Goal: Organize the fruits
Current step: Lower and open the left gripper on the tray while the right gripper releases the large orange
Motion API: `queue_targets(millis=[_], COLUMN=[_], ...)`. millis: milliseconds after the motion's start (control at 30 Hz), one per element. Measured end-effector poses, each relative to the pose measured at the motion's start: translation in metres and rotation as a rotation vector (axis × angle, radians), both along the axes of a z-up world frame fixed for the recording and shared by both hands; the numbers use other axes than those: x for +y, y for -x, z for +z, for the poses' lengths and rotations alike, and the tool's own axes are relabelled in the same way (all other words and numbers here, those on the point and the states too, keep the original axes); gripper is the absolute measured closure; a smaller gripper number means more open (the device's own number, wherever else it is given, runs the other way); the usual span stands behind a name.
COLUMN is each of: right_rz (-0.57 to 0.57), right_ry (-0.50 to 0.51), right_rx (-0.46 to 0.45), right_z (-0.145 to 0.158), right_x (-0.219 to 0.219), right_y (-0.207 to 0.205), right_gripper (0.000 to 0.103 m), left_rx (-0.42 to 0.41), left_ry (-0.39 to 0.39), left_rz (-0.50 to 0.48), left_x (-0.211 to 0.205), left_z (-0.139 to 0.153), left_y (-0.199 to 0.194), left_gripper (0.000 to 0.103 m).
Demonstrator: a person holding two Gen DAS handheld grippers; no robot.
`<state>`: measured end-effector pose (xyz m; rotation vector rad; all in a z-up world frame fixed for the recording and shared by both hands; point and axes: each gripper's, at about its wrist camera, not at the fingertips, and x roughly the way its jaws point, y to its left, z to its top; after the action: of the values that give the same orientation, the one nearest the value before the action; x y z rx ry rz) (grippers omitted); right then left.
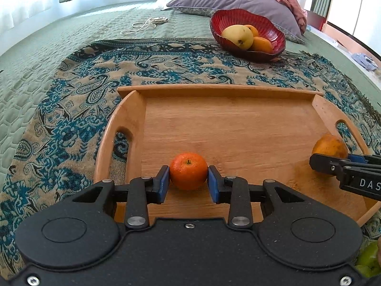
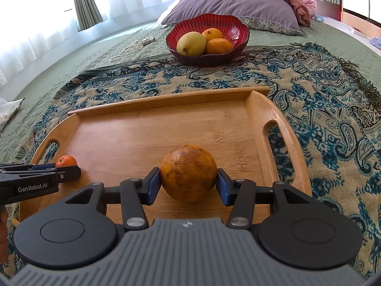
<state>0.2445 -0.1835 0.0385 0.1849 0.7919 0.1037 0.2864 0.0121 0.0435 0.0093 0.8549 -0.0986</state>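
Left hand-held gripper (image 1: 188,183): blue pads closed against both sides of a small tangerine (image 1: 188,174), stem up. Fruit sits at the near-left part of the wooden tray (image 1: 221,89); can't tell whether it rests on the tray floor or is just lifted off it.

Right hand-held gripper (image 2: 189,186): pads clamped on a larger, mottled orange (image 2: 188,172) at the near-right part of the same tray, close to the right handle slot. Same doubt about contact with the tray floor.

Apart from those two fruits the tray shows nothing else; most of its floor is bare wood.

Beyond the tray, on the paisley throw (image 2: 309,76) spread over the bed (image 1: 59,47), stands a red bowl (image 2: 228,22) well apart from the tray. It holds a yellow-green mango (image 2: 191,43) and two oranges (image 2: 218,45) behind and beside it, all touching.

A green fruit (image 1: 368,257) shows at the bottom-right edge of the left wrist view, off the tray; kind unclear.

Status, my read: partway. Three fruits in the bowl, two in the grippers over the tray, at least one more outside. Direction is ambiguous: either the bowl is being filled from the tray or the tray from elsewhere. If the bowl is the target, both held fruits need carrying across, and room in the bowl looks tight.
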Motion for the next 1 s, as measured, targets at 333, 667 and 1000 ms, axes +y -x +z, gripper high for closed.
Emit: queue_targets(millis=[333,667,1000], right_rz=[0.002,0.027,0.061], right_ry=[-0.005,-0.018,0.001], right_rx=[-0.002,-0.035,-0.096], right_z=[-0.001,0.005,0.029], right_x=[-0.001,-0.001,-0.002], right_y=[0.000,0.004,0.021], right_gripper=[0.047,0.032,0.017], left_rx=[-0.002,-0.018,-0.074], left_ry=[-0.015,-0.031,-0.021], left_rz=[-0.005,-0.006,-0.009], left_x=[-0.003,-0.002,0.002], left_z=[-0.002,0.005,0.023], left_y=[0.000,0.006,0.031], left_gripper=[0.070,0.050,0.021])
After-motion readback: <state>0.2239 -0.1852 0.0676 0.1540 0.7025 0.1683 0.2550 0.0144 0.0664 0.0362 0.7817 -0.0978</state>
